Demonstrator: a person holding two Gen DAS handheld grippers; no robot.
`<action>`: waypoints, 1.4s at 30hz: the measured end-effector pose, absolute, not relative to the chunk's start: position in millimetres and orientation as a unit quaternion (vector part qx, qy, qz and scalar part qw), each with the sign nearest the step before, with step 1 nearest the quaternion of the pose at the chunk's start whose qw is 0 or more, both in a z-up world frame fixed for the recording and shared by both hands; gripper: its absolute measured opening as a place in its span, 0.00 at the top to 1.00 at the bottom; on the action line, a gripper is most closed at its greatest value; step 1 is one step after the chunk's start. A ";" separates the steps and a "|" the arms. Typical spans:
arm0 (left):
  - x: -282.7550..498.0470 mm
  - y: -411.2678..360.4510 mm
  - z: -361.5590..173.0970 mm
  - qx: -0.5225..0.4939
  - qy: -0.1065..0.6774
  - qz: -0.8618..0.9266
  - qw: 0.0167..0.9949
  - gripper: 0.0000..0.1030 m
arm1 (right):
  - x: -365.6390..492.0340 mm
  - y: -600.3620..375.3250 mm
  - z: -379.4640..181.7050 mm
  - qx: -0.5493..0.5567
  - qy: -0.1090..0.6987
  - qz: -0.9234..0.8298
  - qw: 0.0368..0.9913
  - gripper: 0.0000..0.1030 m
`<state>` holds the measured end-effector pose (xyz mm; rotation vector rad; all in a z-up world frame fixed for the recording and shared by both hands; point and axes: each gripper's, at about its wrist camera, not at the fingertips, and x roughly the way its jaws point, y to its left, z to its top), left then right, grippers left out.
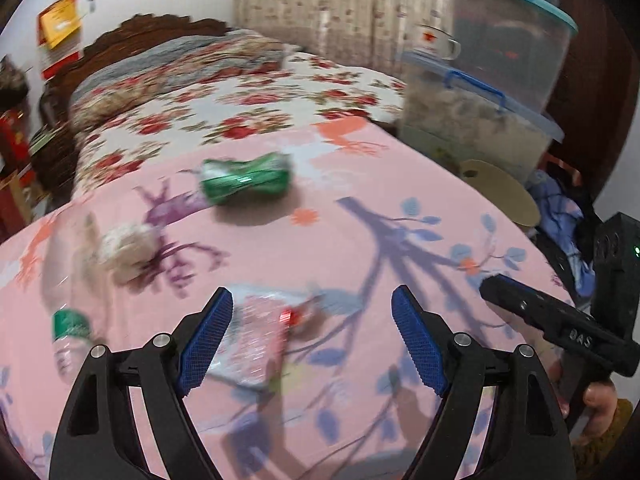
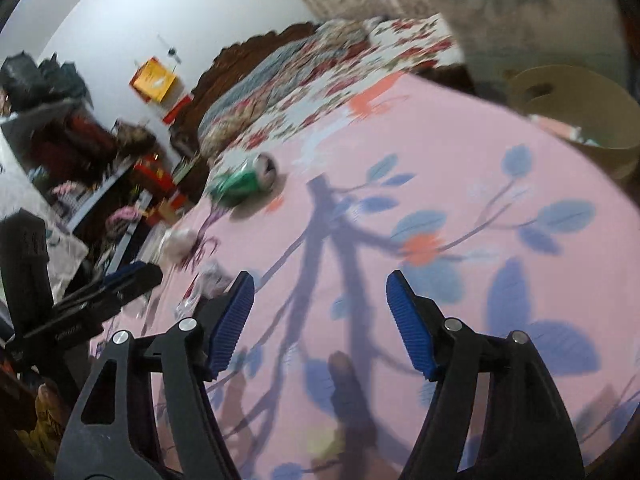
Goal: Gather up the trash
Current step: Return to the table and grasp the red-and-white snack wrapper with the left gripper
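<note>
We held the left gripper (image 1: 312, 340) and right gripper (image 2: 320, 324) over the pink sheet (image 1: 360, 208), jaws apart, holding nothing. A wrapper (image 1: 256, 340) lay just beyond the left fingers; farther on lay a green can (image 1: 246, 178).

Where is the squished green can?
The green can lies on its side on the pink sheet, far ahead of the open left tongs, near the flowery bedspread. The right wrist view shows it up left.

A home bedroom: floral-quilted bed (image 1: 224, 120), carved headboard (image 1: 132, 36), curtains (image 1: 332, 4).
</note>
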<state>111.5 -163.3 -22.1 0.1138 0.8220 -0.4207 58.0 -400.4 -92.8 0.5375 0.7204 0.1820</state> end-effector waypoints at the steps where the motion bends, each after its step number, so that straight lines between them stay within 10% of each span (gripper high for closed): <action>1: 111.8 -156.1 -23.2 0.051 0.397 -0.198 0.895 0.24 | 58.6 -393.5 -92.8 0.255 0.351 0.091 0.896 0.33; 17: 110.3 -79.7 -42.1 -0.010 0.420 -0.143 0.896 0.24 | 81.8 -325.2 -95.7 0.199 0.394 0.133 0.887 0.37; 42: 123.9 -90.0 -73.8 -0.065 0.493 -0.219 0.840 0.34 | 154.1 -269.8 -90.1 0.101 0.406 0.183 0.889 0.75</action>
